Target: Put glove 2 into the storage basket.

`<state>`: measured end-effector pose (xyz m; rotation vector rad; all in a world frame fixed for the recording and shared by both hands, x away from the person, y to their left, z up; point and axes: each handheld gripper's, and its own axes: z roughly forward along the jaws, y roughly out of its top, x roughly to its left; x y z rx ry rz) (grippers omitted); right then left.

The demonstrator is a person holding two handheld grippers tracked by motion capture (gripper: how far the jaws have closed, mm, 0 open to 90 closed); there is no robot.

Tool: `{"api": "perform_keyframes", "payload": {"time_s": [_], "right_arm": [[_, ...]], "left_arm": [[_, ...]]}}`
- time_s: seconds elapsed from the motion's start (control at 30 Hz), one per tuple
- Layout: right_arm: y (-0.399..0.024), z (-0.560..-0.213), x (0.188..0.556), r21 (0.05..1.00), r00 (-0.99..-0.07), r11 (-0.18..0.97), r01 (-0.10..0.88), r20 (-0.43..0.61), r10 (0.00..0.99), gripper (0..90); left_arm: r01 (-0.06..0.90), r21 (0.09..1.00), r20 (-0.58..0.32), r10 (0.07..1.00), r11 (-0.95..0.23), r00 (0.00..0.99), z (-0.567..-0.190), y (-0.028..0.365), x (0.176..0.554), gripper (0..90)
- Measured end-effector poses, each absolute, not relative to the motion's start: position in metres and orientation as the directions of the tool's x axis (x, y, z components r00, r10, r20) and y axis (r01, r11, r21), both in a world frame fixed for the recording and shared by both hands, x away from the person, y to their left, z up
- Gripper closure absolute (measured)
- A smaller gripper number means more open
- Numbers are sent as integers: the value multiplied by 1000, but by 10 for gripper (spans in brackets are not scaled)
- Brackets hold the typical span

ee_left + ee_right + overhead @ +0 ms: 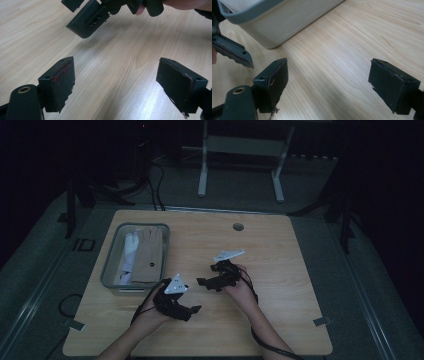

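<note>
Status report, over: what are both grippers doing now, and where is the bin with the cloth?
Left gripper open, empty, over bare table. Right gripper open, empty, facing it. Grey bin with folded cloth at table's left, untouched. Nothing in the way.

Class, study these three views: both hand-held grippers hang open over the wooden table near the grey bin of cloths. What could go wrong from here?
1. The left gripper and right gripper face each other closely; their black jaws might collide.
2. The folded tan cloth lies tight against a white cloth in the grey plastic bin, so a grab may lift both.
</note>
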<state>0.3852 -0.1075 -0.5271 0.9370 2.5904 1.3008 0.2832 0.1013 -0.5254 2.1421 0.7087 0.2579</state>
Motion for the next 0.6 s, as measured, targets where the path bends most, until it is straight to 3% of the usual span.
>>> {"api": "perform_keyframes", "payload": {"time_s": [0.6], "right_arm": [[-136, -548, 377, 739, -785, 453, 499, 163, 598, 162]], "left_arm": [[399, 764, -85, 534, -507, 841, -550, 89, 288, 144]]}}
